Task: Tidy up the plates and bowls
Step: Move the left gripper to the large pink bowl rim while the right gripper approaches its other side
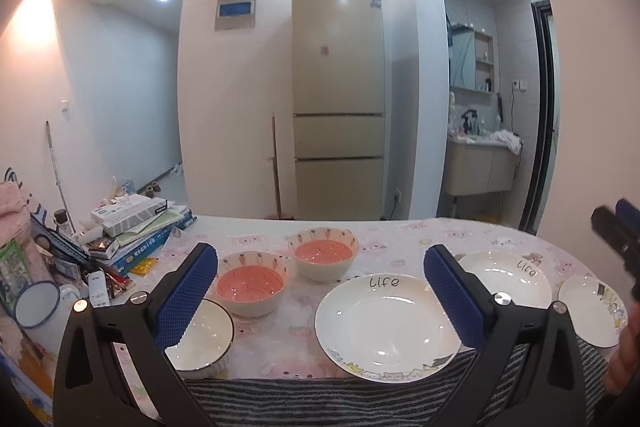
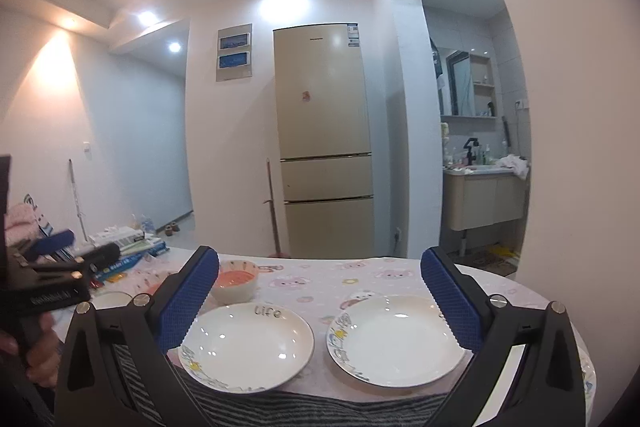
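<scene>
Both grippers hover wide open and empty: left gripper over the big plate, right gripper above two plates. Bowls wait on the desk. Best approach low, pinching a rim squarely.

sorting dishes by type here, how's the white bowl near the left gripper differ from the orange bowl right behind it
The white bowl is plain white inside with a thin dark line on its rim; the orange bowl has an orange interior and a pale rim band printed with small carrot-like motifs. The white bowl sits closer to the table's front edge, partly hidden by the left gripper's finger; the orange bowl lies in full view. Both stand upright, empty, on the patterned tablecloth.
</scene>
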Demonstrator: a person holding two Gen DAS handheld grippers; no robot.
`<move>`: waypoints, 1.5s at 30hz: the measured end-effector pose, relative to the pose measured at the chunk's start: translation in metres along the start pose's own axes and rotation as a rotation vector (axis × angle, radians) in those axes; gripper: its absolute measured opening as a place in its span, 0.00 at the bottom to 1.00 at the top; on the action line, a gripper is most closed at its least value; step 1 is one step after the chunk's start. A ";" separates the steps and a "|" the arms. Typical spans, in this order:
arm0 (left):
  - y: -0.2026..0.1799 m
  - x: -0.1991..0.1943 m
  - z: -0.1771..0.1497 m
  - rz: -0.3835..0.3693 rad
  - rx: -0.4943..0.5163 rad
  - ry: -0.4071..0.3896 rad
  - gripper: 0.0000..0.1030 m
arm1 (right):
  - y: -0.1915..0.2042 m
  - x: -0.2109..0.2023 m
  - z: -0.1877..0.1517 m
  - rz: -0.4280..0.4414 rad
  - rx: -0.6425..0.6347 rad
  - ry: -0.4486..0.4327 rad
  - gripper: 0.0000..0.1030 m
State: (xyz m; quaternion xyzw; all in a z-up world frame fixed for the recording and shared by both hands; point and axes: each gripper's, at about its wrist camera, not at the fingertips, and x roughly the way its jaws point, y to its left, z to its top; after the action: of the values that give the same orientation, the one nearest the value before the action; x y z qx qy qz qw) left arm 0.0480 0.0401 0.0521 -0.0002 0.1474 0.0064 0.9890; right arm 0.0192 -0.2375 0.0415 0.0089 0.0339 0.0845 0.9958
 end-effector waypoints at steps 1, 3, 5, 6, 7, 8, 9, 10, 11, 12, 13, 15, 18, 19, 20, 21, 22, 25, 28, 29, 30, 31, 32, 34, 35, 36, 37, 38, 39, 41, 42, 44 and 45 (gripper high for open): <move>0.000 0.003 0.003 0.005 0.007 0.003 1.00 | 0.000 0.003 0.005 0.009 -0.002 -0.002 1.00; 0.001 0.005 0.009 0.002 0.014 -0.002 1.00 | 0.002 0.010 0.009 0.026 -0.009 0.004 0.95; 0.002 0.005 0.016 -0.001 0.011 -0.012 1.00 | 0.004 0.018 0.012 0.048 -0.006 0.024 0.91; 0.003 0.003 0.019 0.000 0.006 -0.019 1.00 | 0.005 0.021 0.011 0.052 0.002 0.033 0.91; 0.005 0.001 0.021 -0.001 0.000 -0.026 1.00 | 0.005 0.024 0.010 0.058 0.008 0.042 0.91; 0.007 -0.001 0.023 -0.003 -0.005 -0.033 1.00 | 0.006 0.027 0.009 0.061 0.010 0.050 0.91; 0.009 -0.003 0.025 0.002 -0.006 -0.035 1.00 | 0.006 0.030 0.009 0.064 0.010 0.057 0.91; 0.012 -0.003 0.028 0.009 -0.006 -0.033 1.00 | 0.008 0.033 0.009 0.068 0.008 0.064 0.91; 0.014 -0.003 0.029 0.015 -0.007 -0.033 1.00 | 0.009 0.036 0.009 0.069 0.005 0.072 0.91; 0.016 -0.002 0.030 0.024 -0.008 -0.029 1.00 | 0.011 0.039 0.010 0.066 0.003 0.076 0.91; 0.019 0.000 0.031 0.033 -0.009 -0.022 1.00 | 0.014 0.043 0.013 0.067 -0.001 0.080 0.91; 0.026 0.006 0.036 0.052 -0.017 -0.007 1.00 | 0.019 0.048 0.020 0.085 -0.005 0.084 0.91; 0.036 0.016 0.049 0.075 -0.038 0.023 1.00 | 0.033 0.063 0.039 0.100 -0.017 0.101 0.91; 0.041 0.019 0.053 0.086 -0.045 0.036 1.00 | 0.039 0.069 0.045 0.106 -0.018 0.115 0.91; 0.046 0.023 0.056 0.095 -0.052 0.047 1.00 | 0.045 0.077 0.051 0.127 -0.012 0.136 0.91; 0.052 0.027 0.059 0.106 -0.061 0.063 1.00 | 0.051 0.087 0.057 0.144 0.000 0.163 0.91; 0.058 0.033 0.062 0.118 -0.073 0.080 1.00 | 0.057 0.098 0.061 0.144 0.013 0.195 0.90; 0.085 0.048 0.070 0.110 -0.170 0.111 0.96 | 0.068 0.142 0.074 0.099 0.115 0.331 0.87; 0.119 0.059 0.075 0.144 -0.315 0.113 0.87 | 0.082 0.178 0.084 0.132 0.187 0.381 0.85; 0.129 0.064 0.079 0.156 -0.347 0.122 0.82 | 0.086 0.189 0.085 0.160 0.216 0.399 0.83; 0.137 0.070 0.084 0.164 -0.361 0.130 0.80 | 0.092 0.200 0.086 0.189 0.243 0.422 0.83; 0.144 0.075 0.087 0.170 -0.354 0.138 0.80 | 0.097 0.210 0.085 0.206 0.262 0.442 0.82; 0.146 0.080 0.090 0.167 -0.334 0.151 0.80 | 0.105 0.224 0.082 0.220 0.282 0.466 0.82; 0.148 0.093 0.088 0.142 -0.300 0.193 0.80 | 0.120 0.244 0.074 0.234 0.297 0.504 0.82; 0.149 0.100 0.083 0.119 -0.292 0.221 0.80 | 0.124 0.251 0.070 0.237 0.300 0.518 0.82; 0.150 0.107 0.075 0.096 -0.282 0.247 0.80 | 0.131 0.261 0.061 0.238 0.306 0.539 0.82; 0.149 0.114 0.067 0.082 -0.275 0.268 0.80 | 0.135 0.269 0.054 0.234 0.312 0.554 0.80; 0.148 0.121 0.059 0.072 -0.271 0.289 0.80 | 0.139 0.279 0.043 0.227 0.321 0.577 0.78; 0.149 0.131 0.049 0.063 -0.269 0.314 0.80 | 0.143 0.288 0.035 0.222 0.319 0.598 0.77; 0.149 0.149 0.034 0.061 -0.279 0.358 0.80 | 0.156 0.307 0.012 0.232 0.293 0.661 0.72; 0.150 0.158 0.027 0.055 -0.278 0.384 0.80 | 0.160 0.313 0.002 0.235 0.289 0.687 0.71; 0.153 0.173 0.014 0.033 -0.284 0.428 0.78 | 0.165 0.325 -0.018 0.245 0.281 0.741 0.70; 0.157 0.180 0.008 0.026 -0.292 0.453 0.73 | 0.169 0.332 -0.030 0.265 0.281 0.772 0.68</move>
State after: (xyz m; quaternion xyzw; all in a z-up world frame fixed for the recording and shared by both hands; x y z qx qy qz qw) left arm 0.2206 0.1990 0.0073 -0.1423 0.3625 0.0400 0.9202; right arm 0.3156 -0.0148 -0.0061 0.1163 0.4136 0.2035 0.8798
